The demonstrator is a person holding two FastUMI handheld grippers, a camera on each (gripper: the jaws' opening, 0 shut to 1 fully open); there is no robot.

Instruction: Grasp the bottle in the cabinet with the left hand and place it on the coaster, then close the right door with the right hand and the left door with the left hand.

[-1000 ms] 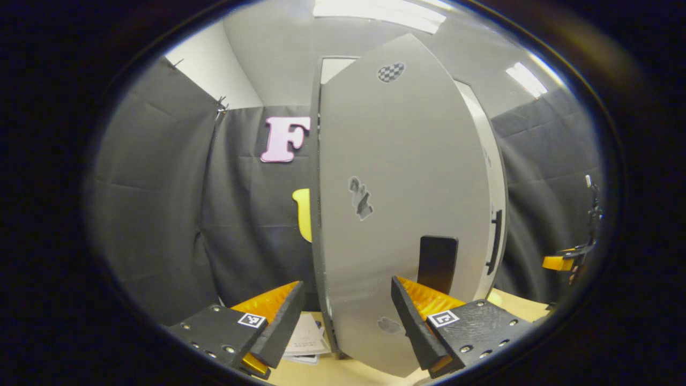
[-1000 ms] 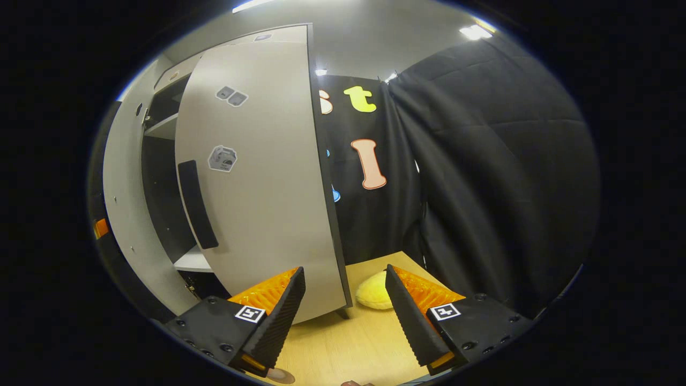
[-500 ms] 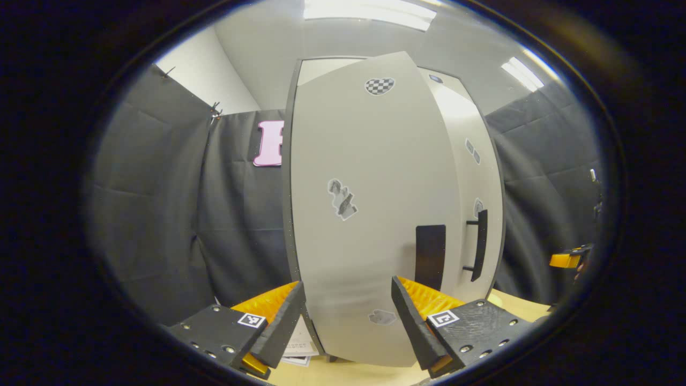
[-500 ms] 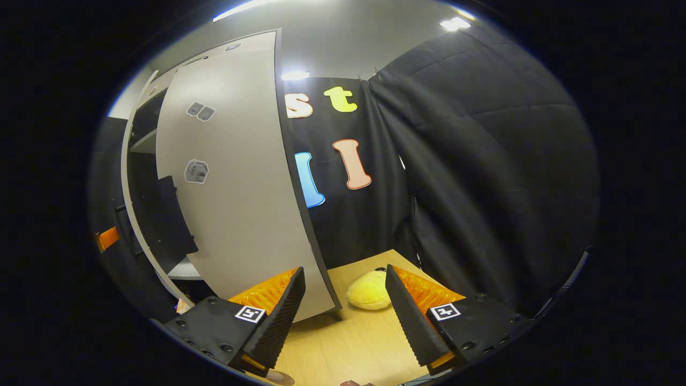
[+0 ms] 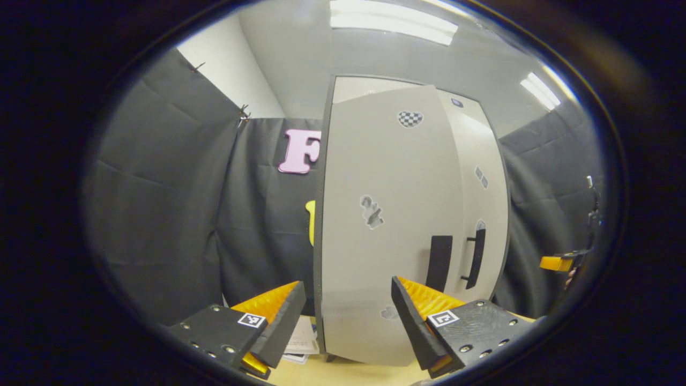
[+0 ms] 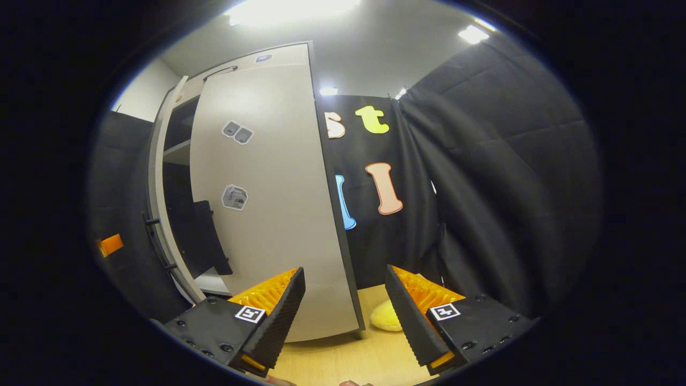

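You face one cabinet (image 5: 343,86) with two doors; your left gripper (image 5: 345,321) stands released before the left door (image 5: 386,241), nearly shut; your right gripper (image 6: 345,316), released too, has the right door (image 6: 278,214) at 11 o'clock, ajar; one yellow plush (image 6: 383,317) lies between its fingers; papers (image 5: 303,343) sit at 7 o'clock.
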